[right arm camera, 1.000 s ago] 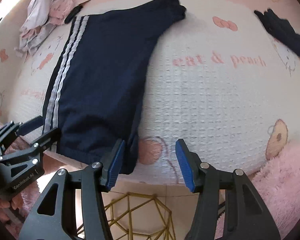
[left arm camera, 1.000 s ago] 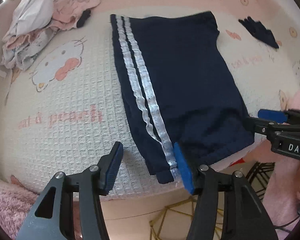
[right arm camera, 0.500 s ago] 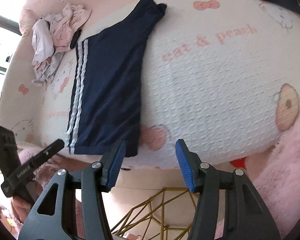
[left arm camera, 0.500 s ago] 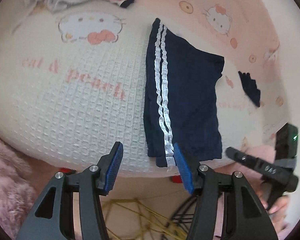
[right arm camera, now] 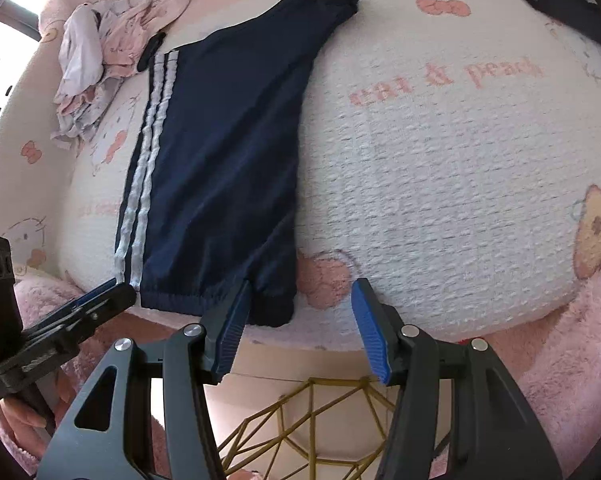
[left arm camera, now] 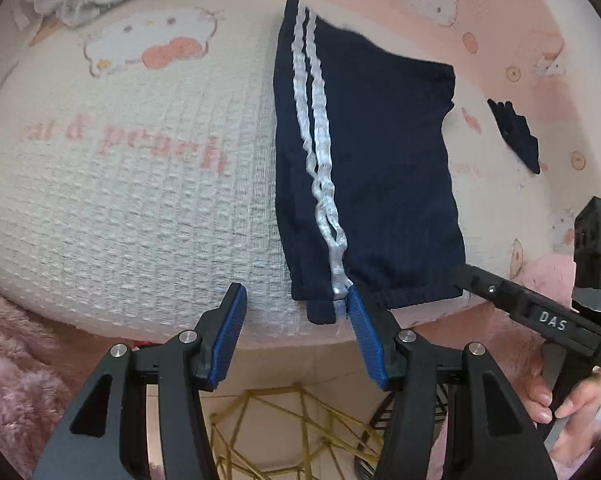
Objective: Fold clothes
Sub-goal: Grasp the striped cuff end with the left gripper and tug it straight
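Blanket-covered surface (right arm camera: 440, 184): waffle weave, cartoon print. Navy trousers (right arm camera: 220, 152), white-striped, flat on it, cuffs at the near edge. Left tool (left arm camera: 294, 312) and right tool (right arm camera: 300, 300): jaws apart, empty, one at each cuff corner.

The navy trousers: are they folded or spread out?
Folded lengthwise, it seems: the navy trousers lie as one flat panel, white stripes along one edge.

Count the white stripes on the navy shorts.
2. Both stripes run side by side down one side seam of the navy shorts, from the far end to the near hem. The shorts lie flat, so their underside may hide more.
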{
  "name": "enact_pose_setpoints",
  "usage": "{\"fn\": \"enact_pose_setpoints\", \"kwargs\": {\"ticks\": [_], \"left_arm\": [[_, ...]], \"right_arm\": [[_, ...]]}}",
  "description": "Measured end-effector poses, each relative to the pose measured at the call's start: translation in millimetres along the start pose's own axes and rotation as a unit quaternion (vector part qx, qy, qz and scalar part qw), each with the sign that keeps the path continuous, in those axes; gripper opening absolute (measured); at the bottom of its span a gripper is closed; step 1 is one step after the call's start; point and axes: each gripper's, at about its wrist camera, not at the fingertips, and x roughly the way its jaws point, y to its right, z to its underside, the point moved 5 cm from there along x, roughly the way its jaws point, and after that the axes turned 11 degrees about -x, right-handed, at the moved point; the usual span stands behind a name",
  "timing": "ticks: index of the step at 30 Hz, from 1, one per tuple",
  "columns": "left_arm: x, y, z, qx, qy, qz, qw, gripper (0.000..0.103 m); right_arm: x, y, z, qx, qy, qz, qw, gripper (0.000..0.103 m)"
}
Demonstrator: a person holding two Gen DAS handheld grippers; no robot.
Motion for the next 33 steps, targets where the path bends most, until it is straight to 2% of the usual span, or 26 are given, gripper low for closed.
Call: {"fn": "enact_pose_setpoints", "kwargs": {"ticks": [4,6,7,8,9,11,13,16,19,23,29,33], "left_arm": [[5,11,-3,0.015,0.002,0.014,0.9998,0.055],[7,18,-4,0.027,0.006,0.013,0.9995,0.049],[9,21,-4,0.034,0.009,0.009,0.9994,0.033],[10,23,-5,0.040,0.012,0.004,0.9991,0.033],[11,24,-6,0.043,0.015,0.001,0.9990,0.032],[8,23,-8,0.041,0.017,0.007,0.9990,0.026],[-1,19,-6,0.030,0.021,0.019,0.9992,0.022],[-17,13,2,0.017,0.029,0.037,0.9987,0.020],[-22,10,7,0.008,0.028,0.053,0.9982,0.020],[-12,13,4,0.007,0.023,0.047,0.9986,0.019],[-13,16,1,0.002,0.029,0.067,0.9973,0.018],[-17,7,0,-0.006,0.024,0.076,0.9968,0.018]], "right_arm": [[3,-3,-1,-0.002,-0.007,-0.031,0.999,0.064],[6,-12,-3,-0.026,-0.007,-0.034,0.999,0.063],[8,-18,-3,-0.043,-0.008,-0.037,0.998,0.050],[11,-26,-3,-0.060,-0.012,-0.045,0.997,0.040],[12,-30,-3,-0.071,-0.014,-0.043,0.996,0.035],[12,-34,-2,-0.083,-0.012,-0.034,0.996,0.030],[7,-35,0,-0.080,-0.010,-0.043,0.996,0.021],[-5,-37,5,-0.073,-0.006,-0.076,0.994,0.019],[-16,-37,14,-0.067,-0.001,-0.090,0.994,0.019],[-4,-34,21,-0.054,-0.022,-0.087,0.995,0.019],[-10,-43,12,-0.053,0.003,-0.106,0.993,0.018],[-12,-34,9,-0.027,0.009,-0.122,0.992,0.018]]}}
